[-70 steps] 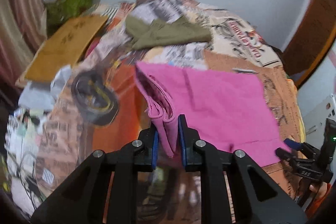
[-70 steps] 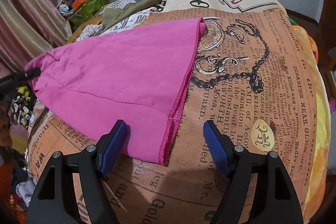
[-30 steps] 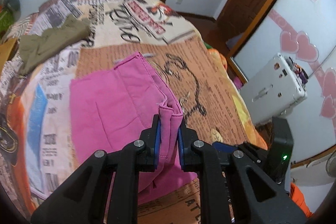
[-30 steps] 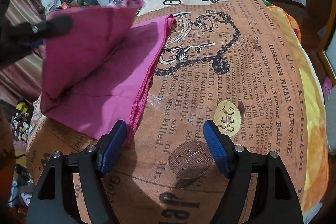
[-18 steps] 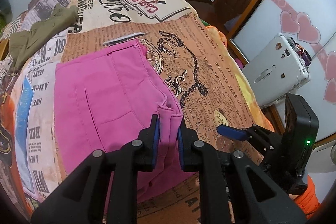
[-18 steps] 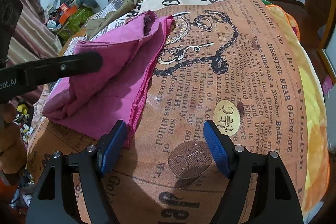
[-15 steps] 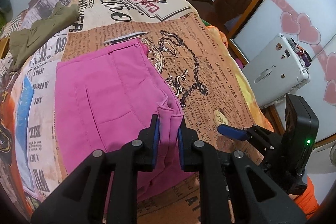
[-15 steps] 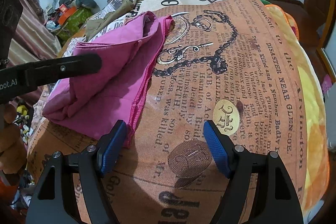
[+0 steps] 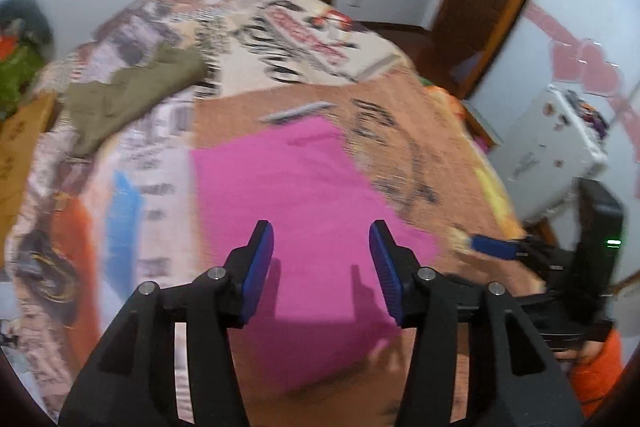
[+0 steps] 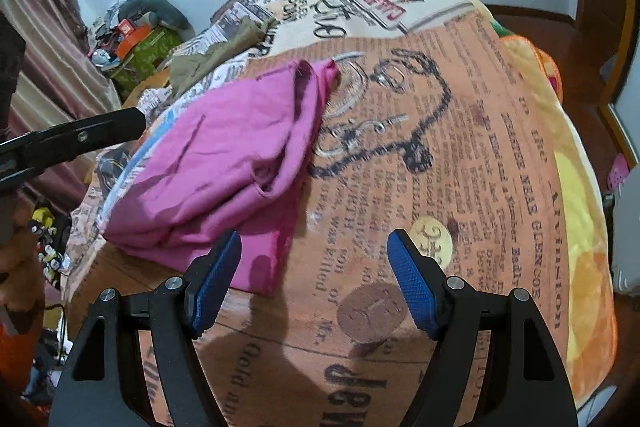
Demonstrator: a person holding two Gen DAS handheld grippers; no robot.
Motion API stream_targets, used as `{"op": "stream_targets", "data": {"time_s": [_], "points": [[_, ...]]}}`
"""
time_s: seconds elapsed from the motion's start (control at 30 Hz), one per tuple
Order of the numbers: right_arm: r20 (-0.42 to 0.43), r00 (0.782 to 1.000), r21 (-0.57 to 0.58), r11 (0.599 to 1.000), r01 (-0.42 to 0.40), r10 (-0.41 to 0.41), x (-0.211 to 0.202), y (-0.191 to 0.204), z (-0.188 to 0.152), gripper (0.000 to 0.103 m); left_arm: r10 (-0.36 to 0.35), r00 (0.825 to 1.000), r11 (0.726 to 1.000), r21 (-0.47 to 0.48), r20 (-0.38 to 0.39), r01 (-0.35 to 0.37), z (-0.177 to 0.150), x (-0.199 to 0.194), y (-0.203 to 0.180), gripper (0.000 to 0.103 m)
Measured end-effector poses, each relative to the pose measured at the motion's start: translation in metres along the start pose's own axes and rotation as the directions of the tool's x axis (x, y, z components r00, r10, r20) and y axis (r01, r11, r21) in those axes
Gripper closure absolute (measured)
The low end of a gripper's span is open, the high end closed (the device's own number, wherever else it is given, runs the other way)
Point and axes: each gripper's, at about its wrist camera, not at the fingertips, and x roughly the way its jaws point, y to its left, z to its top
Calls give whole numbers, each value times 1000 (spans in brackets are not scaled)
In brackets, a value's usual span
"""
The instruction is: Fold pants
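The pink pants lie folded on the bed. The left claw has just been opening, with nothing in it. The right claw is apart beside the pants.

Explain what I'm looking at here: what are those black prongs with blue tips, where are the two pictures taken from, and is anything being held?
Each picture comes from a camera fixed on a hand-held gripper, looking forward along its two black fingers with blue pads. A person carries one in each hand; there is no robot arm. The left gripper has just been opening its jaws and holds nothing; the pink pants lie below it. The right gripper is open too, over the blanket printed like a newspaper, beside the near corner of the pants. The pants lie folded over on the blanket. Farther back lies an olive garment. The right gripper also shows at the right edge of the left view.
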Motion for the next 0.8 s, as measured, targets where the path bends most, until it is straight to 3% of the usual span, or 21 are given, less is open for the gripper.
{"op": "stream_targets", "data": {"time_s": [0.17, 0.4, 0.8], "points": [[31, 999, -42, 999, 12, -11, -4, 11, 10, 31, 135, 991, 990, -31, -11, -135, 11, 8, 54, 53], [18, 1000, -71, 997, 16, -15, 11, 18, 21, 31, 190, 981, 980, -56, -47, -192, 34, 38, 103, 52], [-67, 998, -19, 1000, 7, -8, 37, -6, 16, 31, 215, 969, 975, 90, -124, -205, 69, 130, 91, 46]]}}
